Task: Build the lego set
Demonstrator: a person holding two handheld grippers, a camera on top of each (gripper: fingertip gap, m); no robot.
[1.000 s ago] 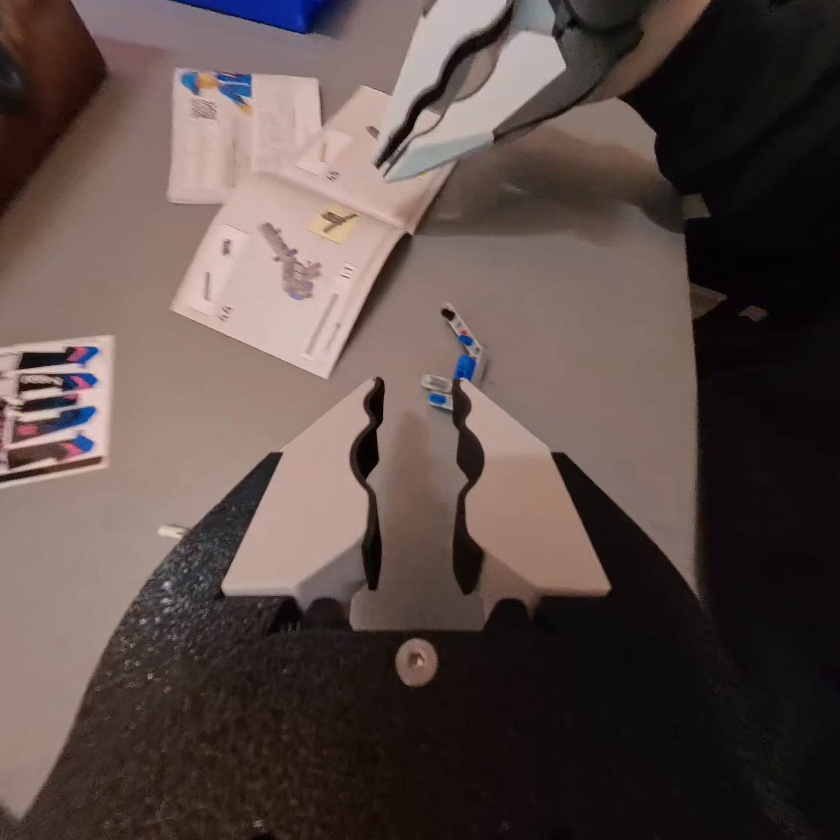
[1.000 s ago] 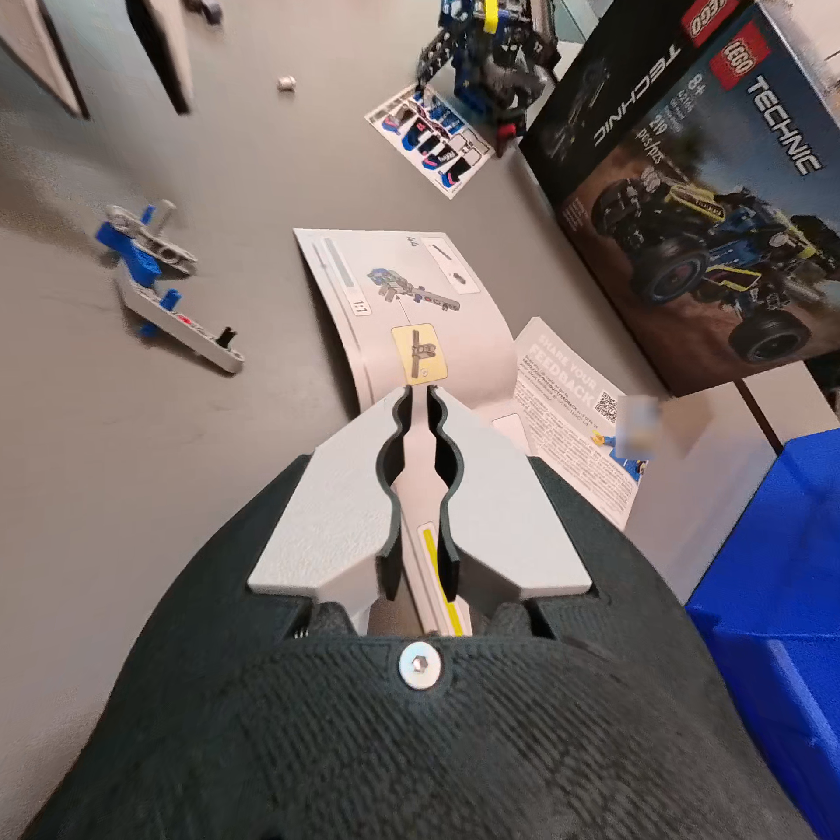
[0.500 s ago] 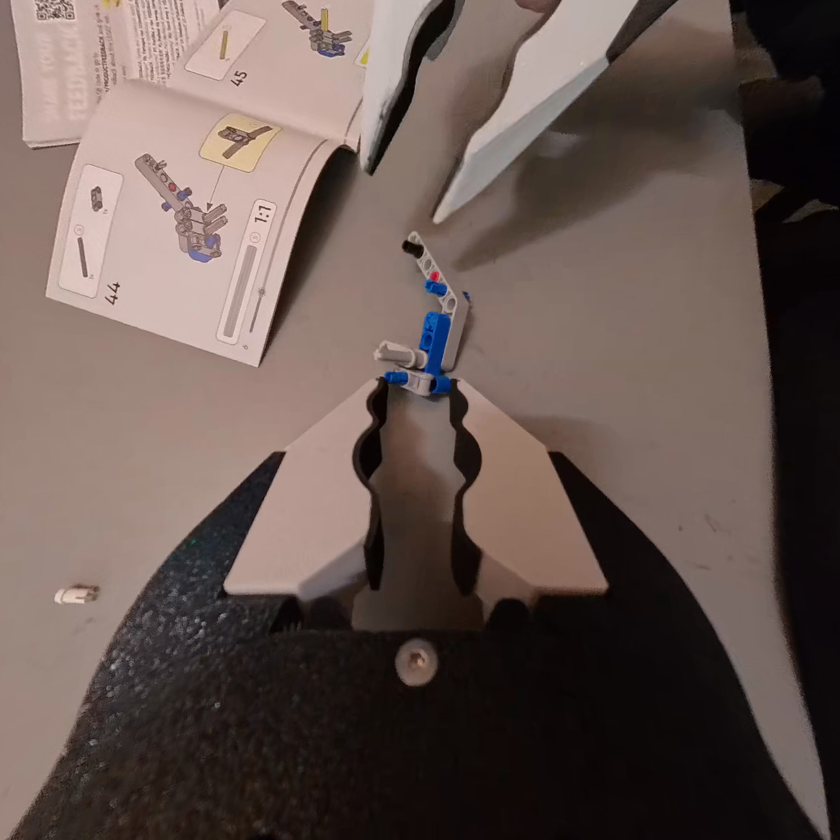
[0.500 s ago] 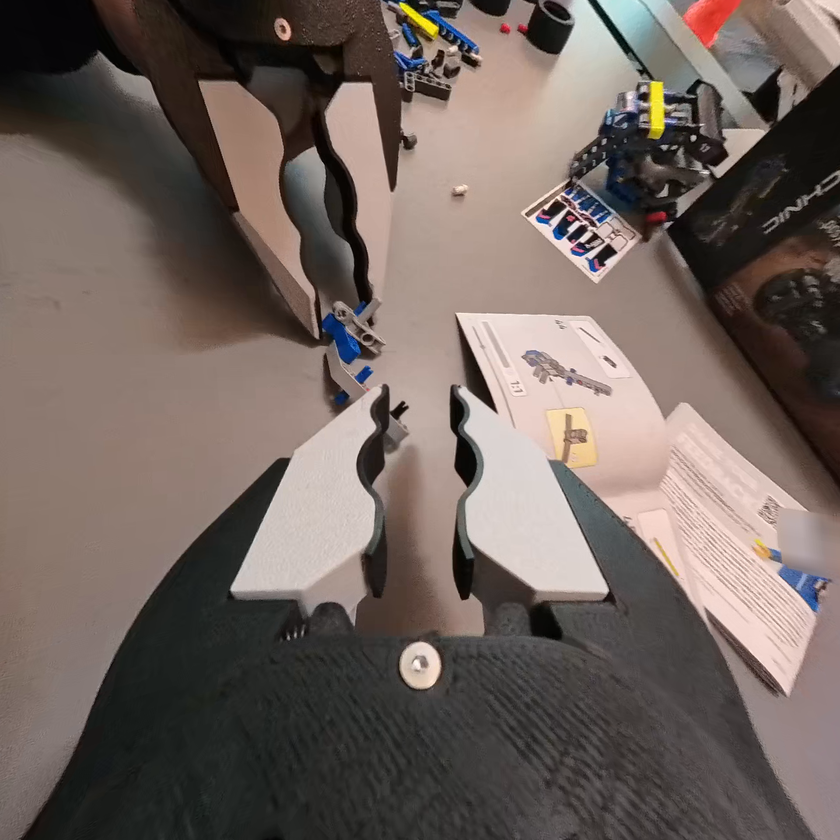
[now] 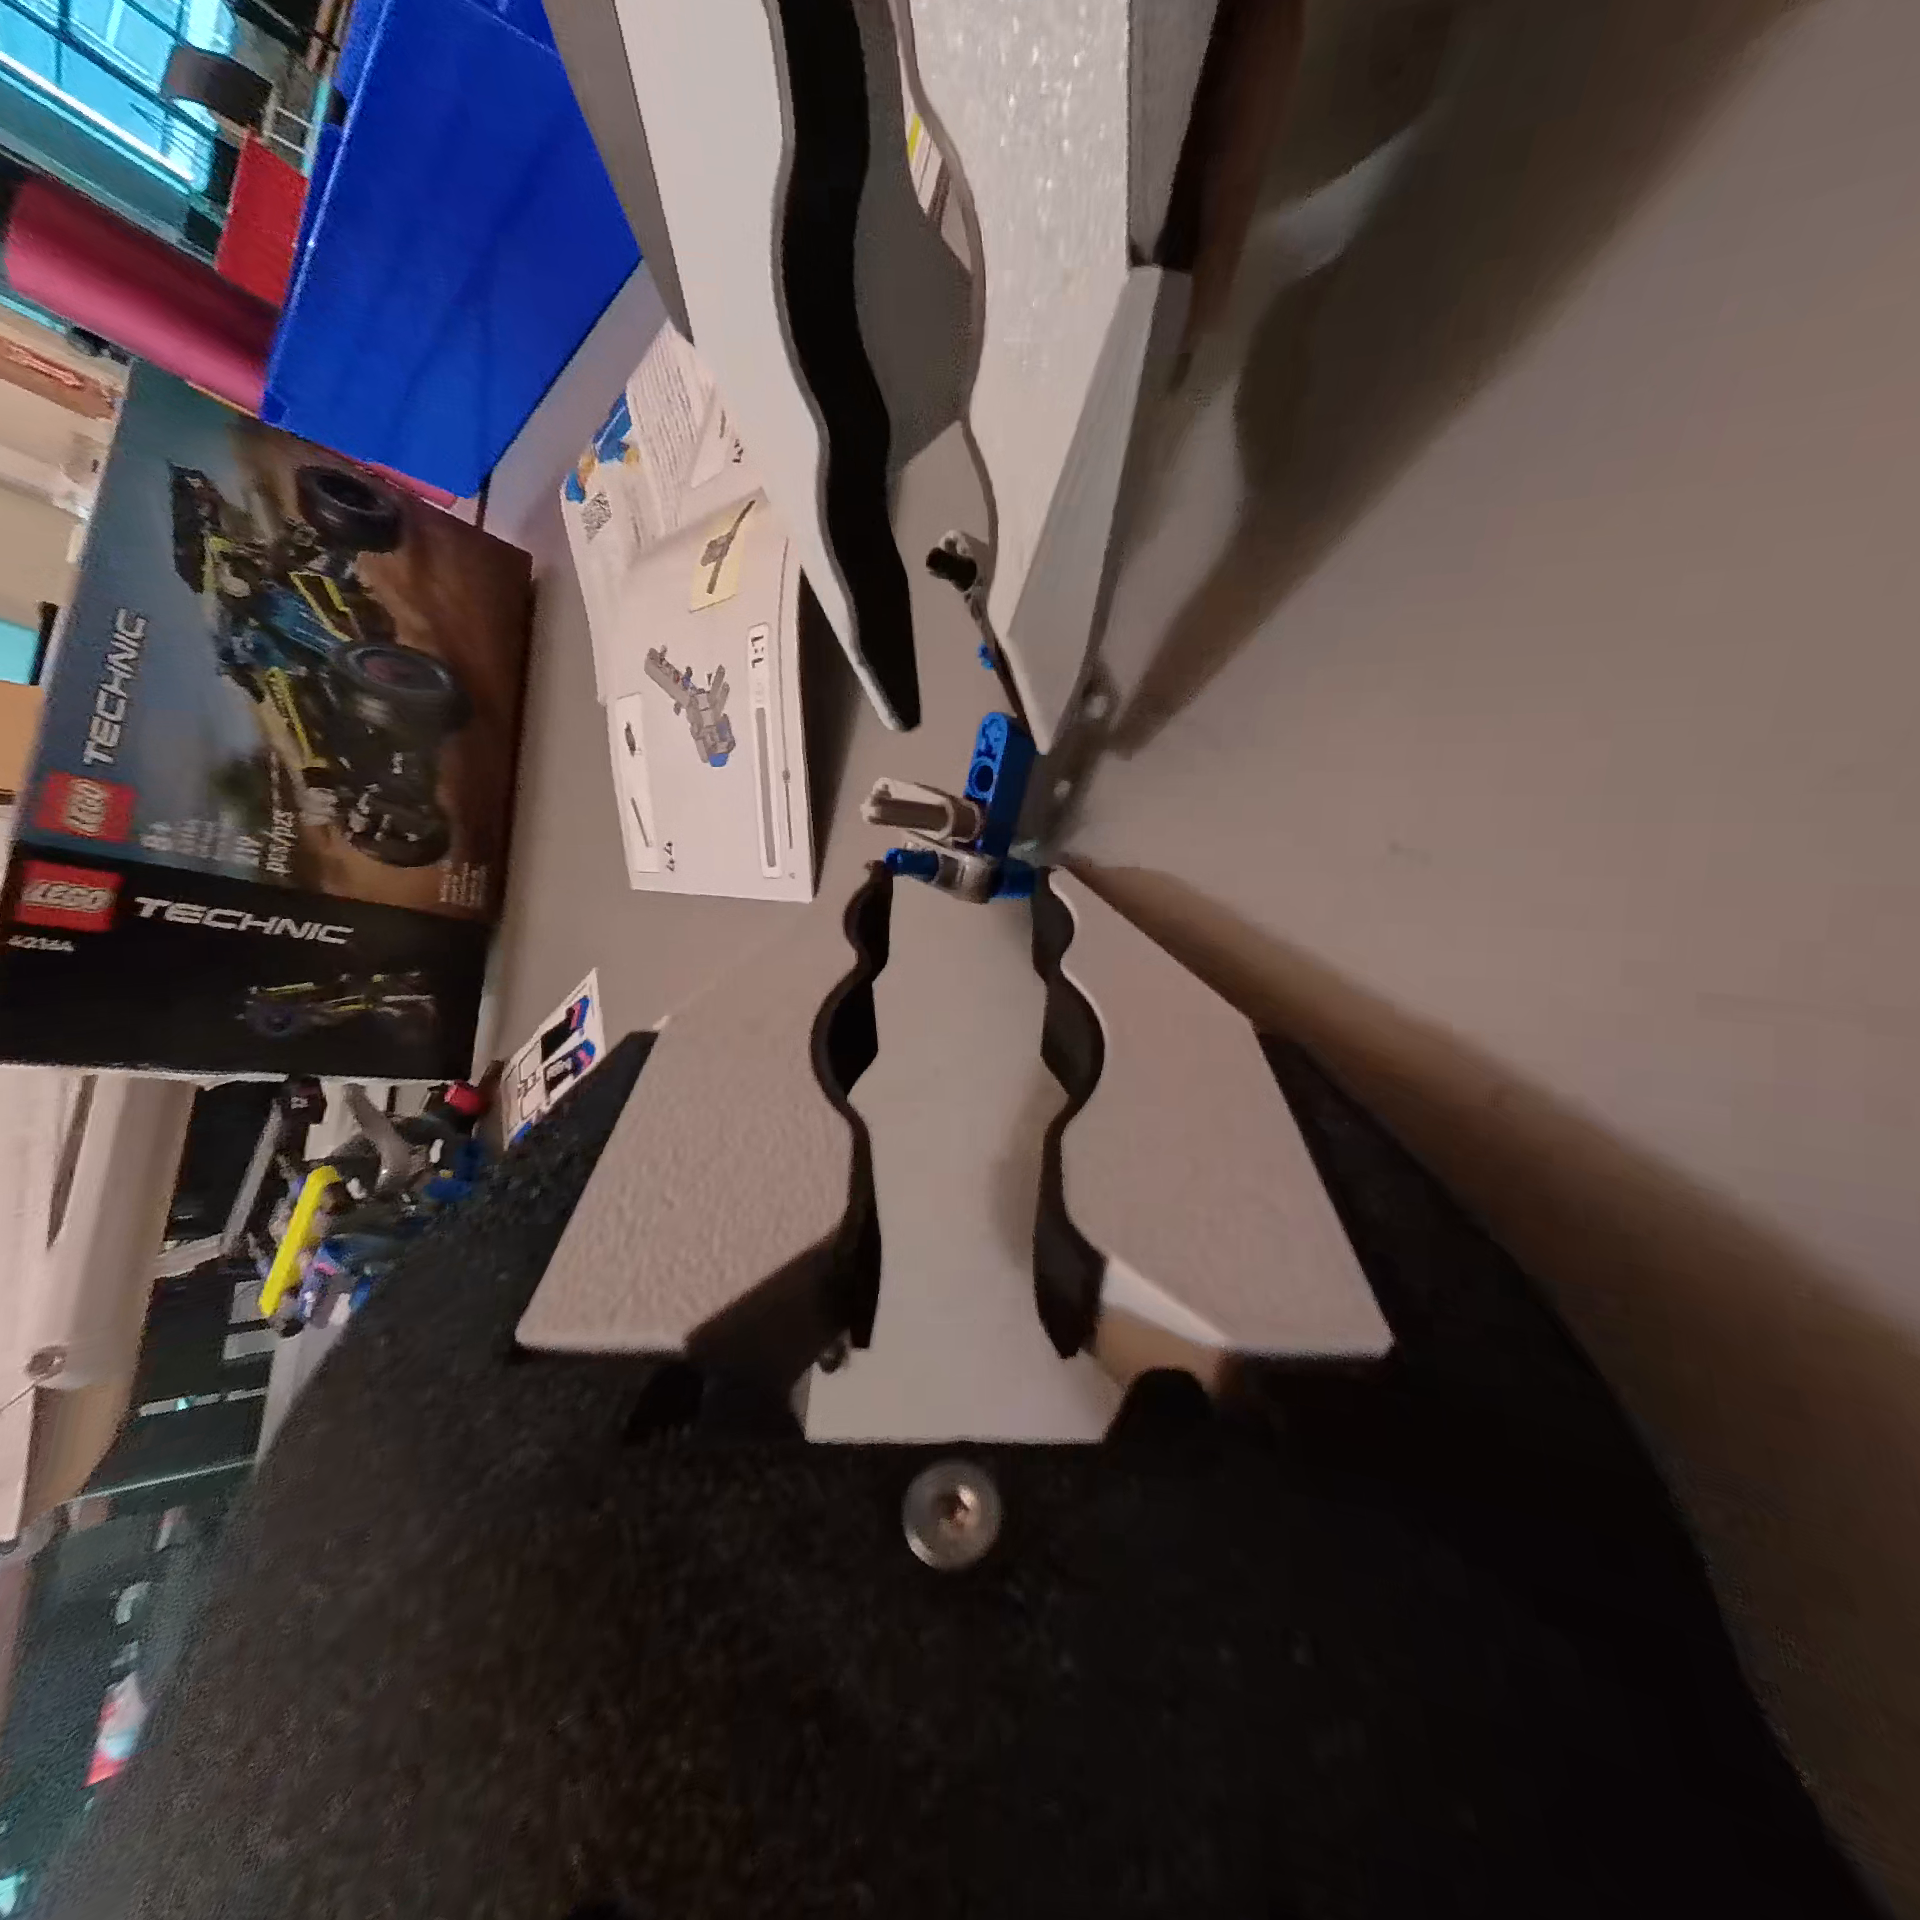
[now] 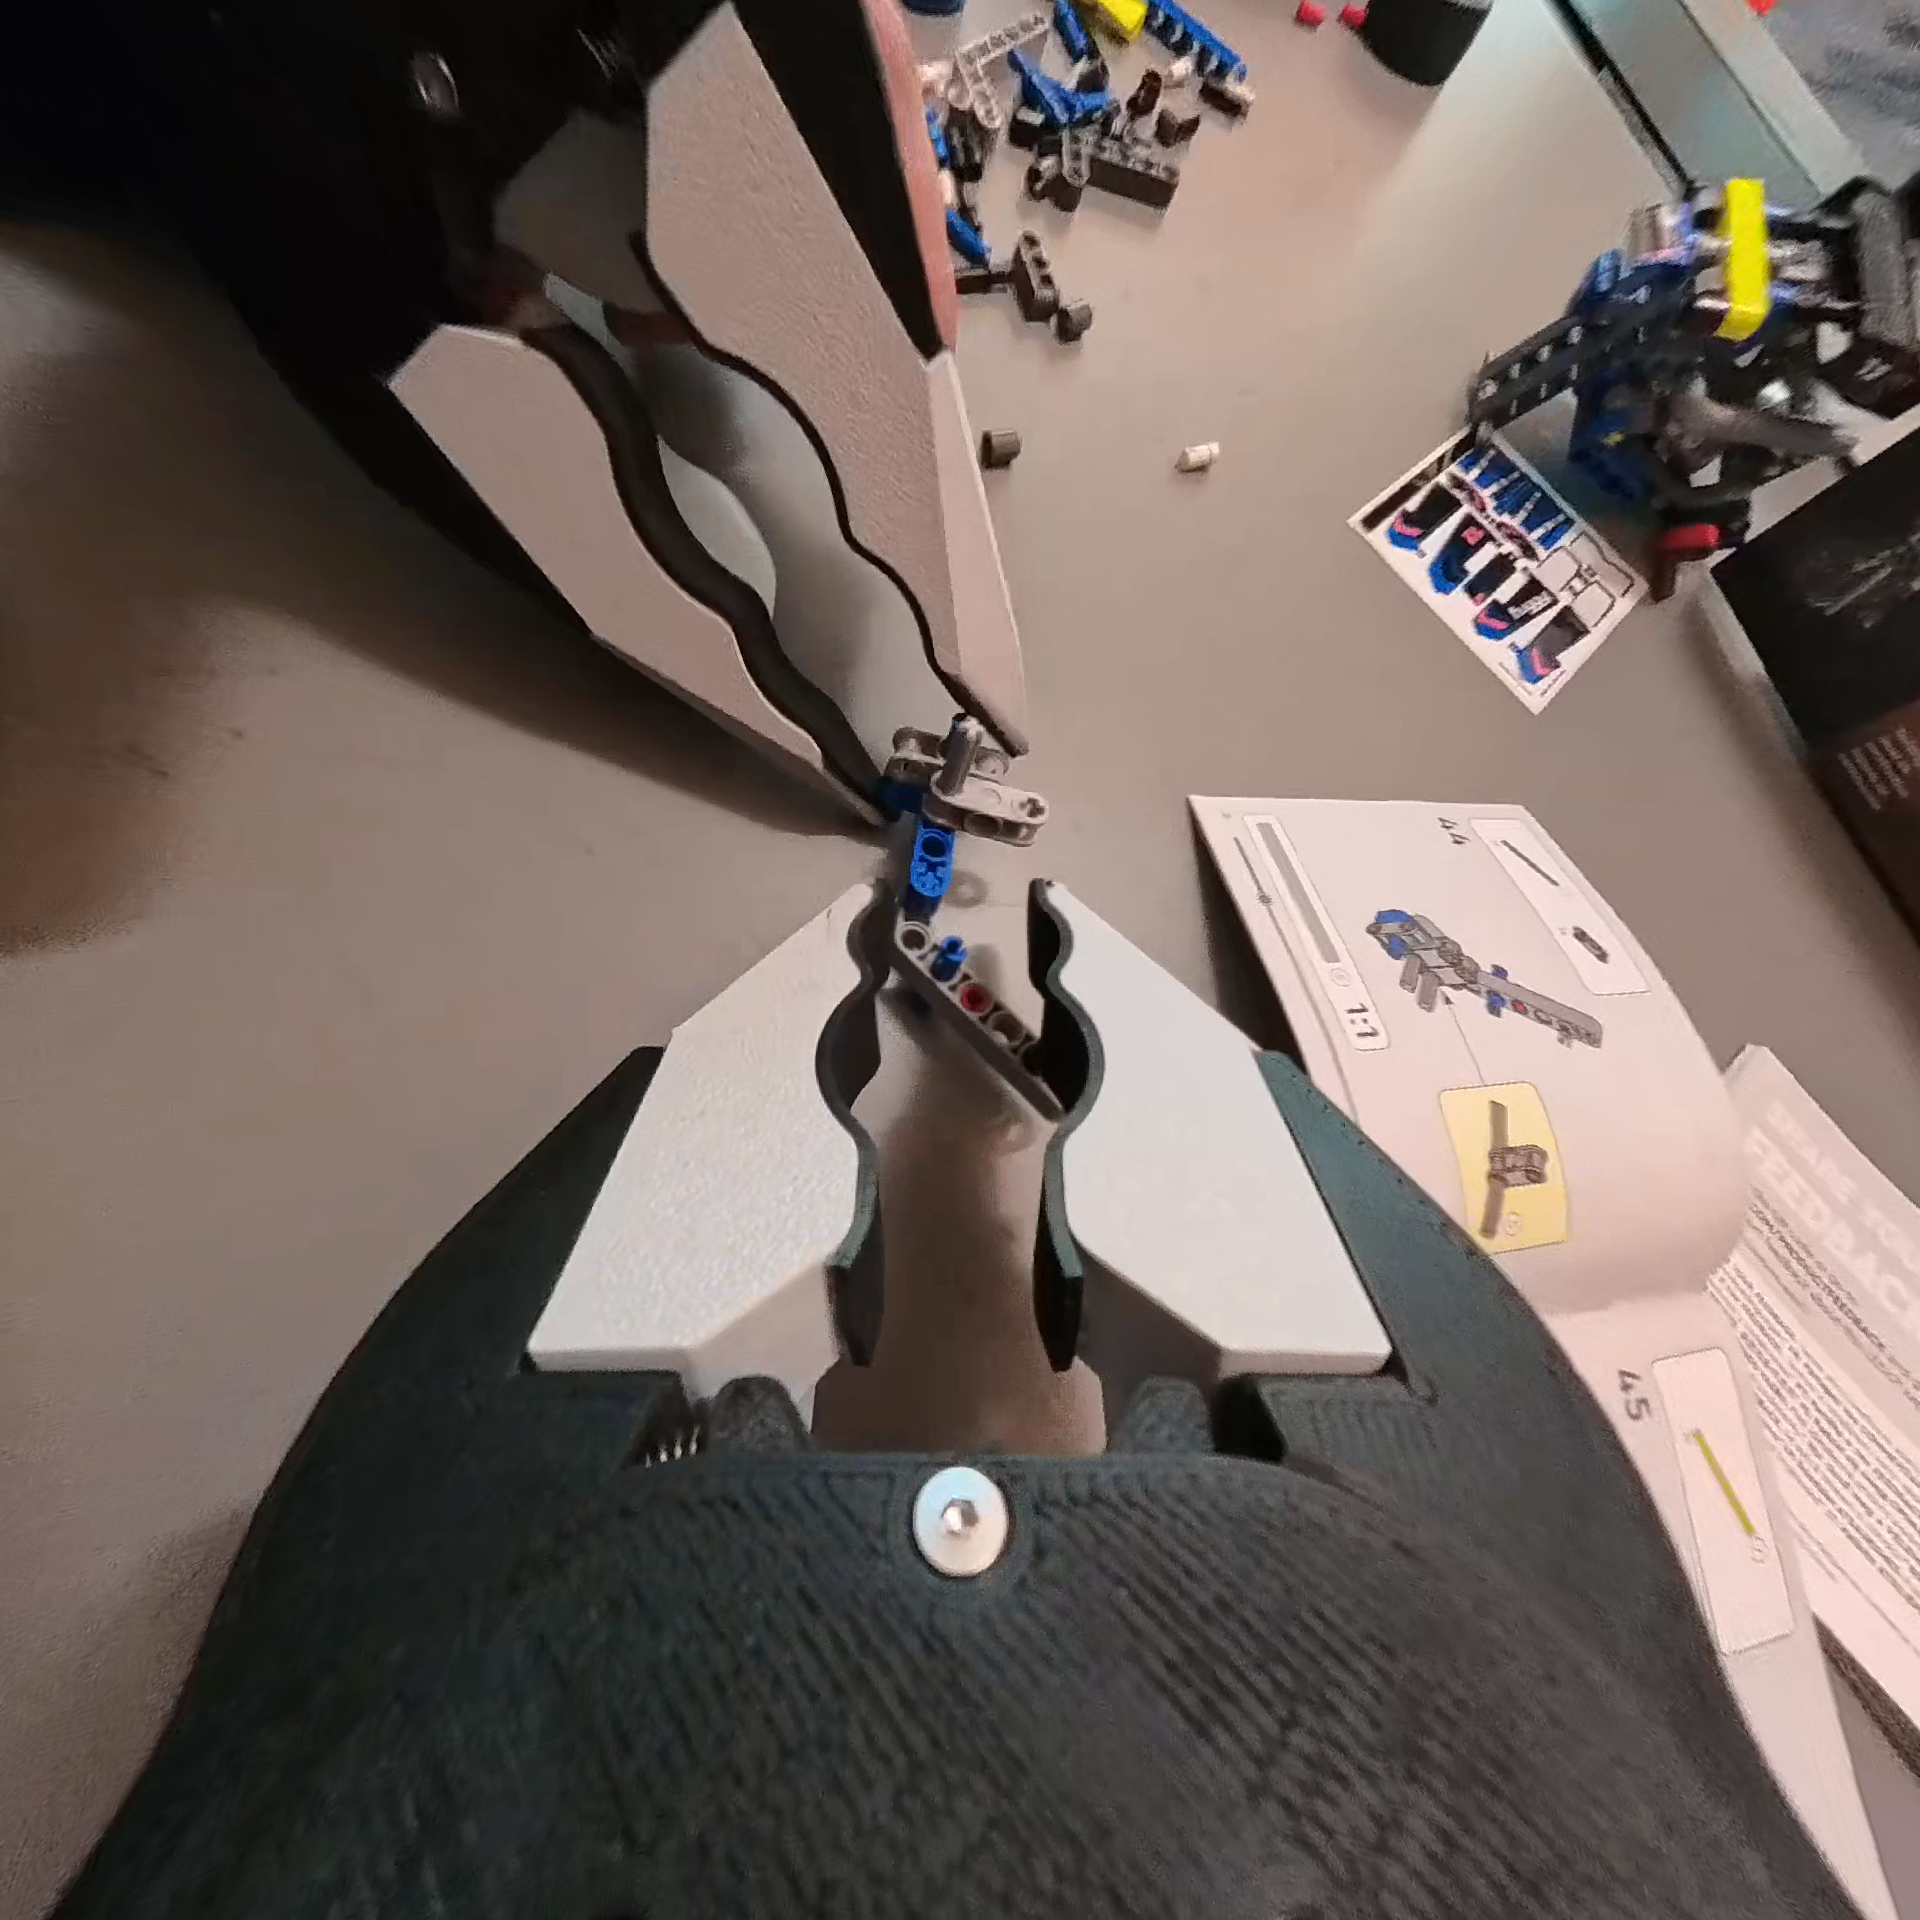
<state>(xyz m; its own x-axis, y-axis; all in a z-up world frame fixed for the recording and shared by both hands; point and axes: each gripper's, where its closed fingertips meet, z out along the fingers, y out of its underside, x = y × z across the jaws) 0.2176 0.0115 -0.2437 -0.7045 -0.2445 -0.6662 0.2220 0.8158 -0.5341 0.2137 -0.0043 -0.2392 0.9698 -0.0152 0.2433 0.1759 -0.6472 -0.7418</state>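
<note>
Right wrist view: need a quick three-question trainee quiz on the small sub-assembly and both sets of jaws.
1. True or false: the right gripper is shut on the grey-and-blue sub-assembly.
2. In the right wrist view, what lies to the right of the sub-assembly? A) instruction booklet B) cup C) screwdriver
3. Short answer: are the left gripper jaws open or shut?

Key: 1 false, its jaws are open with the grey beam lying between them; 2 A; 3 open.

Both claws have closed around the small assembly (image 6: pixel 951 914), apparently ungripped.
</note>
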